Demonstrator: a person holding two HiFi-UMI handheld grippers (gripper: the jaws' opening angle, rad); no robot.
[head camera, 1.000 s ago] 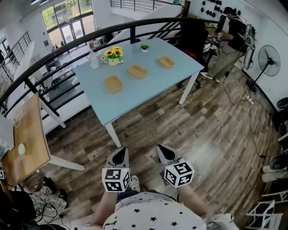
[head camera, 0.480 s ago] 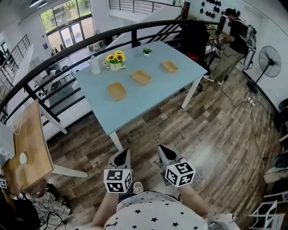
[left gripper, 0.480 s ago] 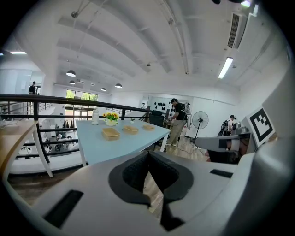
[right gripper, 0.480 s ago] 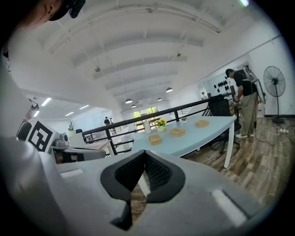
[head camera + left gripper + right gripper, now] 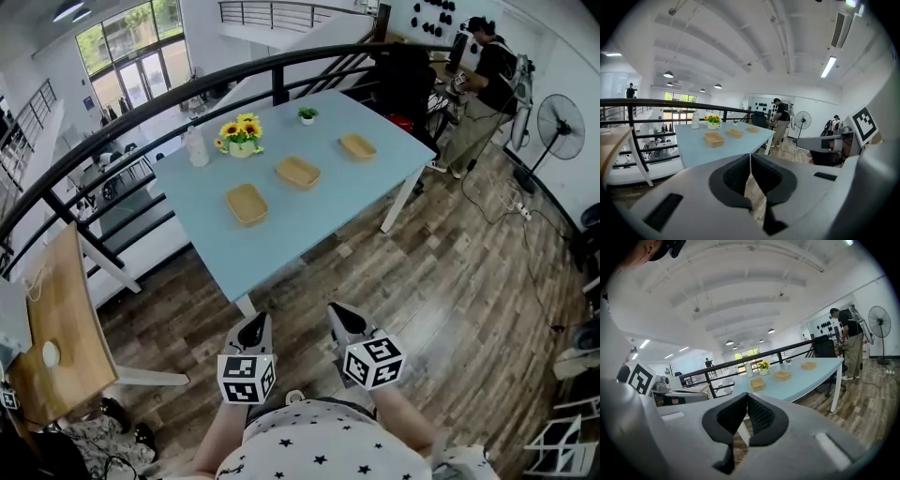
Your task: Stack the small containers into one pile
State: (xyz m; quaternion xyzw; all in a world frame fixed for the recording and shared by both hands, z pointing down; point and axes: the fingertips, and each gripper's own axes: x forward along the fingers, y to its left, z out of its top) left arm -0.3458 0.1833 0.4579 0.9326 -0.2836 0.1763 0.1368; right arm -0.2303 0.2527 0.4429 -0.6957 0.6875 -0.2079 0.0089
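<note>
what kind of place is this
Probably an open-plan office or lab on a mezzanine: a black railing overlooks a lower floor, a person stands working at the far side, and a pedestal fan stands nearby.

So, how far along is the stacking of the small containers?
Nothing is stacked: three shallow tan containers lie apart on the pale blue table. Nothing in hand: left gripper and right gripper are shut, empty, short of the table. All the stacking is left.
</note>
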